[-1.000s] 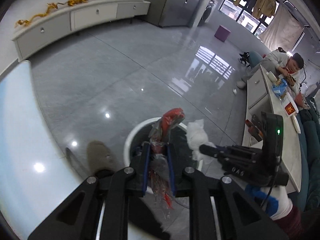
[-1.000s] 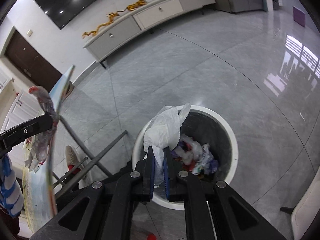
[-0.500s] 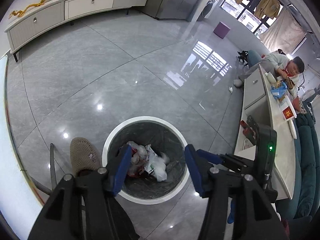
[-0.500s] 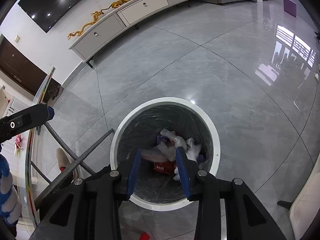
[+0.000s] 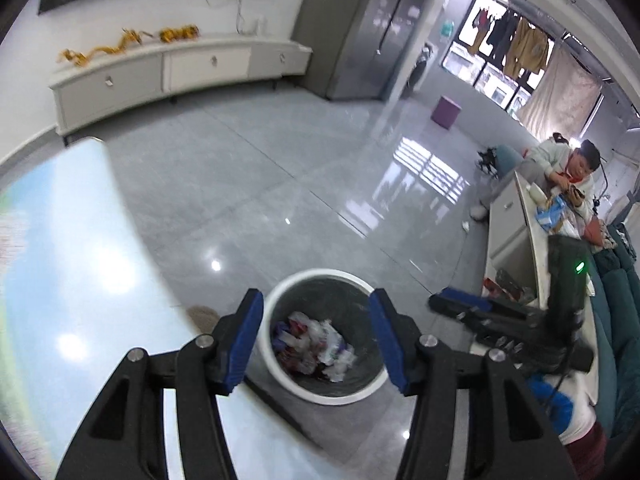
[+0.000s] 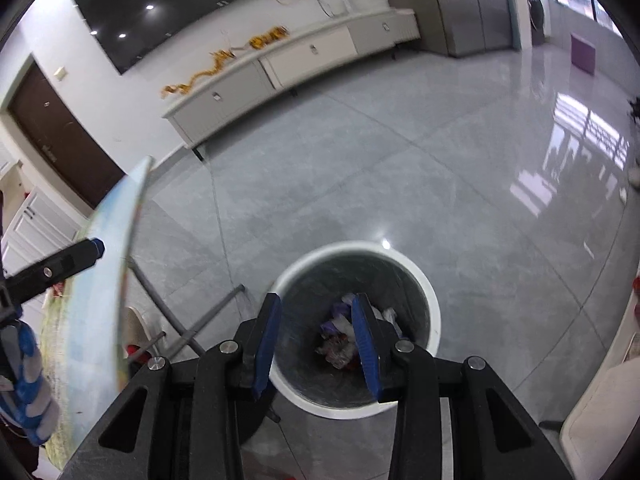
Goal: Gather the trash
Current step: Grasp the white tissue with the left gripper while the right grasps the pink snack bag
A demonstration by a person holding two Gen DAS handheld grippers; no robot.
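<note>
Left gripper (image 5: 316,336) and right gripper (image 6: 316,344): fingers spread wide, holding nothing. Both sit above the white bin (image 6: 430,304) on the floor. Crumpled trash (image 5: 316,340) lies inside.

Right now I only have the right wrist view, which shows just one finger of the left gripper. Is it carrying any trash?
Observer: No. The left wrist view shows the left gripper open and empty above the trash bin.
Operator: Is anything past my right edge?
Observer: Yes, a seated person is leaning over a long counter.
Operator: How does my tool look from outside?
Observer: The right gripper is seen side-on beside the bin, with a green light lit on its body.
</note>
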